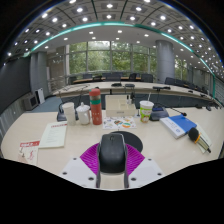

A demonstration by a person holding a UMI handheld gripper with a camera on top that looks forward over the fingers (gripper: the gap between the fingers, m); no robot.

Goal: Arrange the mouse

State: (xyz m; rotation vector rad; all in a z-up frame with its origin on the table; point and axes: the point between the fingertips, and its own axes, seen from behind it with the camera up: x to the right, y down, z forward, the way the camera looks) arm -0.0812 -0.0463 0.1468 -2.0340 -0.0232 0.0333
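A black computer mouse (112, 153) sits between my gripper's (112, 158) two purple pads, its nose pointing away from me. Both pads (90, 158) press against its sides, so the gripper is shut on it. The mouse is held over the near edge of a pale wooden table (160, 148). Its underside and rear end are hidden by the fingers.
Beyond the mouse stand a red bottle (96, 105), two white cups (68, 112), a green-banded cup (146, 109) and a colourful packet (119, 123). A blue-and-white box (178, 125) lies to the right, papers (28, 150) and a booklet (55, 135) to the left.
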